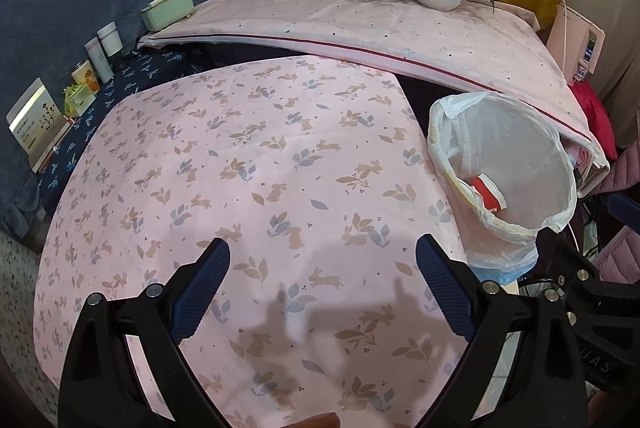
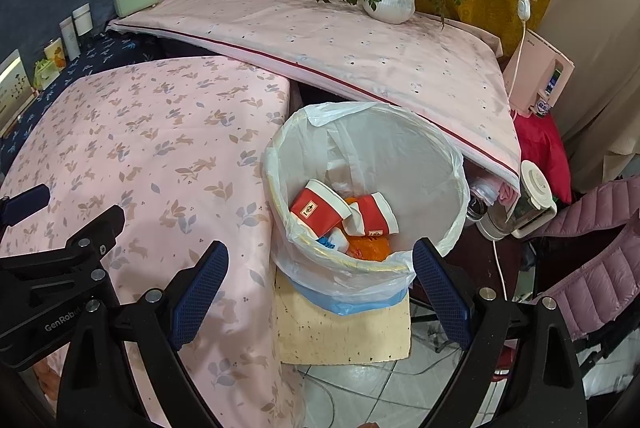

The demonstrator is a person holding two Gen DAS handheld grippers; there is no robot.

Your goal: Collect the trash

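My right gripper (image 2: 320, 288) hangs wide open and empty, directly above the near rim of the lined bin (image 2: 452, 167). Inside it lie red paper cups (image 2: 320, 207) and an orange wrapper (image 2: 370, 248). My left gripper (image 1: 322, 284), also open and empty, hovers over the pink tablecloth (image 1: 240, 167). No loose trash shows there, so collecting seems finished; next I would look for leftovers.

Soft even light, faint tool shadows, fisheye-bent dark edges.
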